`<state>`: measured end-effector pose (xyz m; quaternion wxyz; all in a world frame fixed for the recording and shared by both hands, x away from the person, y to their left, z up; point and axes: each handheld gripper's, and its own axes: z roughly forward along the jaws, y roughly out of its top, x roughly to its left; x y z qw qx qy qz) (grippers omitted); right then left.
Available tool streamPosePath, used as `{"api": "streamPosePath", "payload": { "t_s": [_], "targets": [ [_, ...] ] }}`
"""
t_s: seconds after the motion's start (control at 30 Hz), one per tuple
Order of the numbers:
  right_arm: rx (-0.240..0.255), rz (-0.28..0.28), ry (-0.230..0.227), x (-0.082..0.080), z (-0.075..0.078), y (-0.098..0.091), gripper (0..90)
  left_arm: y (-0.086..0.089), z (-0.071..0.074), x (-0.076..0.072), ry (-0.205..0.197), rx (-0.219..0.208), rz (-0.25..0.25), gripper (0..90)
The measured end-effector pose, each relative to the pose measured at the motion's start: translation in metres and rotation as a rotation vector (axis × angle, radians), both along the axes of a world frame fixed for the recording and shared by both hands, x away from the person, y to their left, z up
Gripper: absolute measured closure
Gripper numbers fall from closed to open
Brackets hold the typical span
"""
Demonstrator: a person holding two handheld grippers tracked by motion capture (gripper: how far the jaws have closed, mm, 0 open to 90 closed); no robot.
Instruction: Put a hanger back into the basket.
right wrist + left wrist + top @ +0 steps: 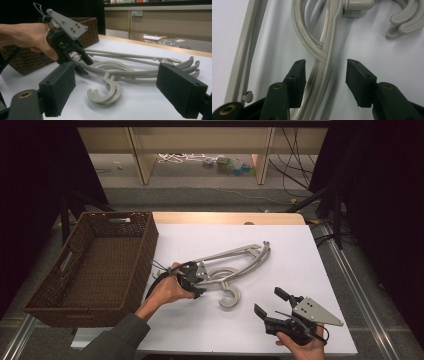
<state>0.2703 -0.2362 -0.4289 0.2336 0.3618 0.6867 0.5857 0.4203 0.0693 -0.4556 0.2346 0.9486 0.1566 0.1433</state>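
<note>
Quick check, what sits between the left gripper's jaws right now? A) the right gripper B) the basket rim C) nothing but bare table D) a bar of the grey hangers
D: in the left gripper view the left gripper has its jaws on either side of a bar of the grey hangers, with a gap at the far pad, so not yet clamped.

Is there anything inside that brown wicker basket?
No, the high view shows the basket with only its bare woven bottom, while the hangers lie on the white table beside it.

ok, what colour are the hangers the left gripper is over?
Light grey-beige plastic hangers, clearest in the right gripper view.
</note>
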Motion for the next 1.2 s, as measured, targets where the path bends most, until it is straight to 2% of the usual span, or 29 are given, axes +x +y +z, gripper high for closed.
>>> {"api": "streamPosePath", "payload": {
  "t_s": [0.03, 0.1, 0.17, 0.23, 0.27, 0.33, 0.47, 0.57, 0.6, 0.63, 0.67, 0.7, 0.77, 0.83, 1.03, 1.13, 1.2],
  "targets": [
    [-0.003, -0.002, -0.006, 0.000, 0.000, 0.000, 16.5, -0.001, -0.001, 0.000, -0.014, 0.022, -0.004, 54.4],
    [-0.007, -0.001, -0.014, 0.001, 0.000, -0.001, 17.1, -0.002, -0.003, 0.001, -0.021, 0.034, -0.011, 56.3],
    [-0.013, 0.004, 0.017, -0.001, 0.001, -0.001, 17.1, -0.002, -0.004, 0.003, -0.028, 0.047, -0.024, 60.9],
    [-0.008, 0.005, 0.011, 0.000, 0.001, -0.001, 17.5, -0.003, -0.004, 0.004, -0.040, 0.049, -0.024, 66.4],
    [-0.010, 0.007, 0.009, 0.000, 0.001, 0.000, 17.6, -0.002, -0.004, 0.005, -0.050, 0.068, -0.037, 68.8],
    [-0.018, 0.002, 0.010, 0.000, 0.000, 0.000, 17.9, -0.002, -0.003, 0.007, -0.061, 0.075, -0.058, 75.4],
    [-0.026, 0.006, 0.009, 0.000, 0.001, 0.000, 17.9, -0.001, -0.002, 0.006, -0.071, 0.073, -0.095, 77.1],
    [-0.027, 0.004, 0.014, -0.001, 0.001, 0.000, 18.0, -0.001, -0.002, 0.005, -0.066, 0.072, -0.114, 78.5],
    [-0.033, 0.015, 0.029, -0.001, 0.002, -0.001, 18.0, -0.001, -0.001, 0.005, -0.068, 0.067, -0.116, 78.6],
    [-0.017, 0.015, 0.017, 0.000, 0.001, 0.000, 18.0, -0.001, 0.000, 0.005, -0.062, 0.066, -0.123, 78.7],
    [-0.021, 0.012, 0.009, 0.000, 0.001, 0.000, 18.0, 0.000, 0.000, 0.005, -0.055, 0.057, -0.132, 78.9],
    [-0.032, 0.005, 0.019, -0.001, 0.001, -0.001, 17.9, 0.000, 0.001, 0.005, -0.051, 0.052, -0.132, 79.2],
    [-0.019, 0.014, 0.012, 0.000, 0.001, 0.000, 18.0, 0.001, 0.002, 0.005, -0.042, 0.046, -0.137, 79.2],
    [-0.034, 0.012, 0.025, -0.001, 0.001, 0.000, 18.0, 0.002, 0.003, 0.006, -0.043, 0.049, -0.147, 79.4],
    [-0.035, 0.016, 0.030, -0.001, 0.001, 0.000, 17.9, 0.003, 0.002, 0.006, -0.037, 0.057, -0.162, 79.8],
    [-0.019, 0.020, 0.020, 0.000, 0.000, 0.000, 18.0, 0.006, 0.006, 0.007, 0.004, 0.016, -0.167, 80.1],
    [-0.023, 0.023, 0.022, 0.000, 0.000, 0.000, 18.0, 0.008, 0.008, 0.008, 0.012, 0.014, -0.163, 79.8]
  ]
}}
